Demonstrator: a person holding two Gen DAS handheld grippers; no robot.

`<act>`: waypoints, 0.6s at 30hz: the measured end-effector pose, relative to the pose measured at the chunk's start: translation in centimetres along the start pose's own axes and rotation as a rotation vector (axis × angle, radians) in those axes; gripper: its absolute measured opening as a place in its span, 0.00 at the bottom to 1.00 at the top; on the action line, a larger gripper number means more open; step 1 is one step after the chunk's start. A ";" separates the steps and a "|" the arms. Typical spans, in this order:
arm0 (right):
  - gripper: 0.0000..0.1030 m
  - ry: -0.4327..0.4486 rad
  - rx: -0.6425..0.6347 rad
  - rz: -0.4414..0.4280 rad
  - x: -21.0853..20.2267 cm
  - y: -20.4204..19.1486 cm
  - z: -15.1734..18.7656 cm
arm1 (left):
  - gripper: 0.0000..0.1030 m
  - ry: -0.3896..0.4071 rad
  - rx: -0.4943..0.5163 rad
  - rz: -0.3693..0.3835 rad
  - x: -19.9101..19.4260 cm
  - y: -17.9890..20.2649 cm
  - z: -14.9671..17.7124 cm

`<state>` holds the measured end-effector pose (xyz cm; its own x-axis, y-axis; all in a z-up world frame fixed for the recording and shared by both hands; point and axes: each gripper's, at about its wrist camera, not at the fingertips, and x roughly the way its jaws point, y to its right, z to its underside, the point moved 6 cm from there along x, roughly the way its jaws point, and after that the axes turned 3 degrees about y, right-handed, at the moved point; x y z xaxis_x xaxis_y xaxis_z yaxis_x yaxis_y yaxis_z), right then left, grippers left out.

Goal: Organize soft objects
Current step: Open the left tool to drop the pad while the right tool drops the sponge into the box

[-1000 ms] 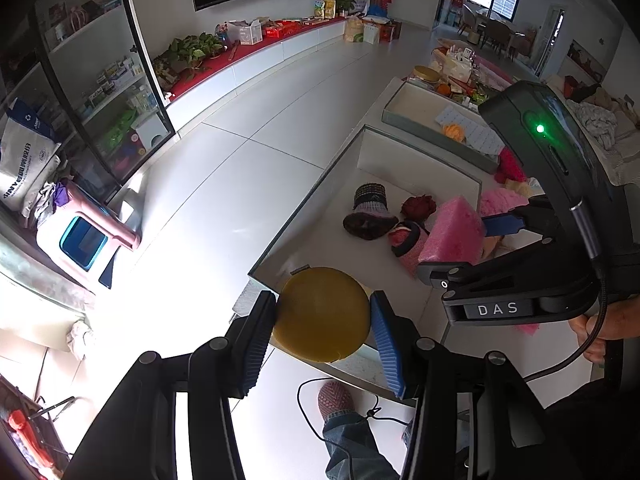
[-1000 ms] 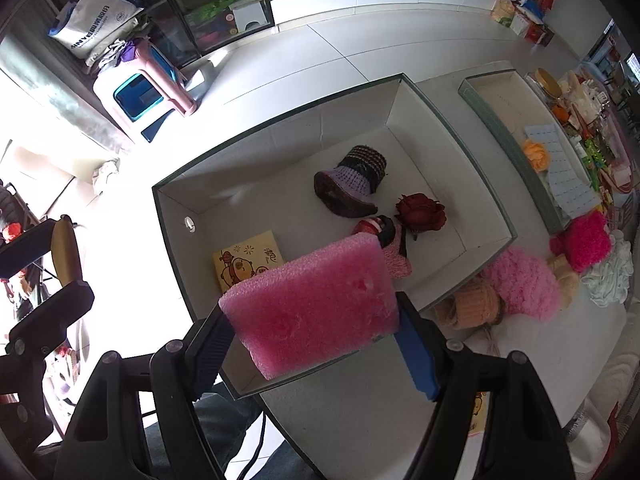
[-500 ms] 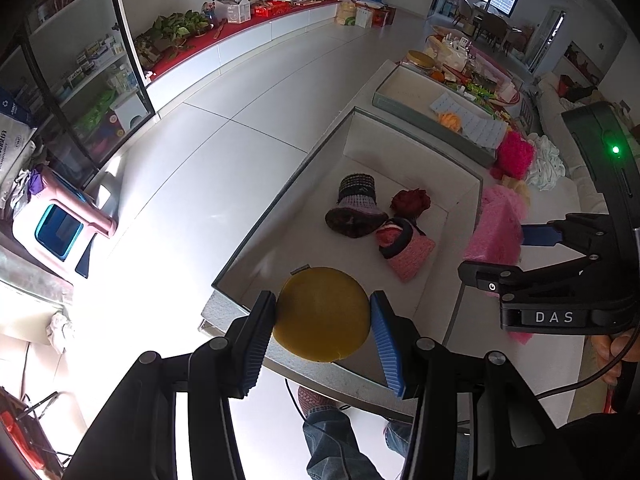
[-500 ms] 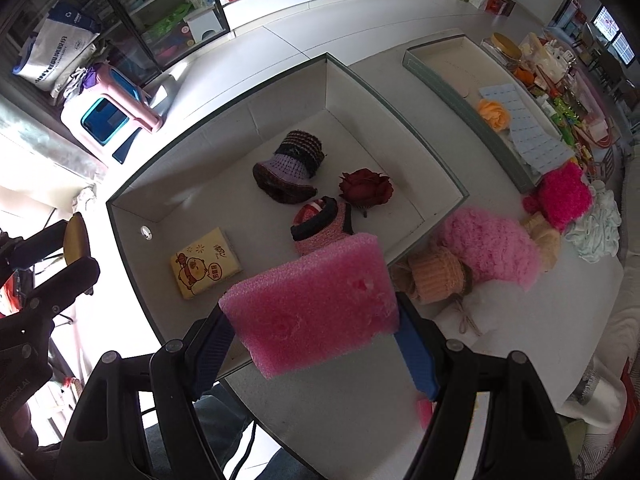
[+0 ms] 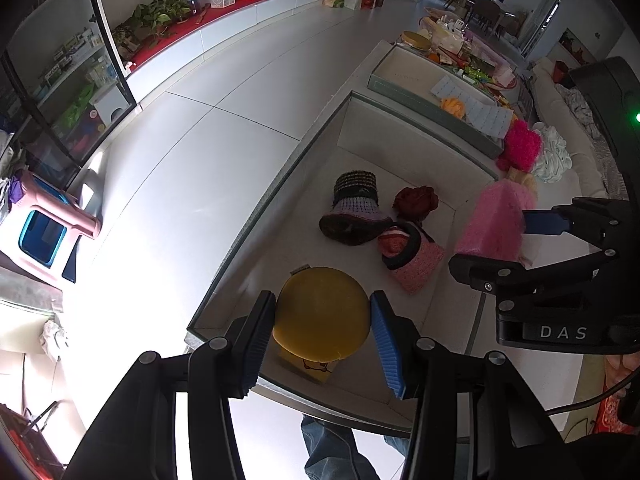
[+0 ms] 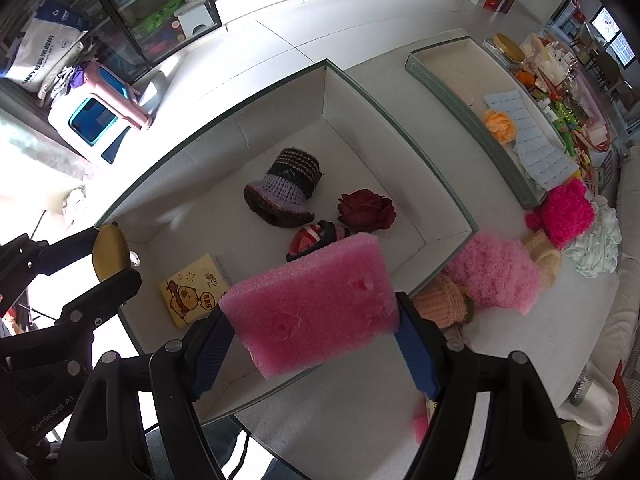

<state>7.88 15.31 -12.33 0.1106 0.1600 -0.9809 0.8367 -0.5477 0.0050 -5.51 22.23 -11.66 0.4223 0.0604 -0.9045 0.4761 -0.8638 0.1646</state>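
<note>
My left gripper (image 5: pixel 322 326) is shut on a round yellow cushion (image 5: pixel 320 314), held over the near corner of the open white box (image 5: pixel 276 196). Over the box's near edge (image 6: pixel 452 236), my right gripper (image 6: pixel 316 328) is shut on a pink foam block (image 6: pixel 316 306). Inside the box lie a knitted striped hat (image 6: pixel 290 194), a dark red rose (image 6: pixel 366 210), a small red and pink knitted pouch (image 5: pixel 408 258) and a yellow cartoon packet (image 6: pixel 194 290). From the left wrist view the right gripper (image 5: pixel 532 240) appears at the right with the pink foam block (image 5: pixel 496 224).
On the table beside the box lie a fluffy pink item (image 6: pixel 496 272), a peach knitted piece (image 6: pixel 444 302), a hot-pink pompom thing (image 6: pixel 566 212) and a white cloth (image 6: pixel 596 244). A second shallow tray (image 6: pixel 448 80) holds an orange flower (image 6: pixel 498 124) and sticker sheets. A pink stool (image 5: pixel 44 228) stands on the floor.
The left gripper with the yellow cushion has moved forward and down over the box's near corner. The right gripper with the pink foam has shifted sideways toward the box's near edge.
</note>
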 end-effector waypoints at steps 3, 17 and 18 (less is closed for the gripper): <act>0.77 -0.009 0.000 -0.002 0.6 -0.2 -0.8 | 0.48 -0.016 0.014 0.007 0.8 0.0 -0.2; 1.00 -0.023 0.196 -0.110 1.4 3.0 -0.3 | 1.00 -0.021 0.037 -0.063 1.3 -0.1 -1.0; 1.00 -0.018 0.218 -0.110 1.1 3.7 0.2 | 1.00 -0.032 0.033 -0.065 1.4 0.0 -0.9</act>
<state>10.96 13.29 -13.47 0.0138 0.2147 -0.9766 0.7076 -0.6921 -0.1422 -4.22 22.79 -12.53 0.3660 0.1018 -0.9250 0.4757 -0.8748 0.0920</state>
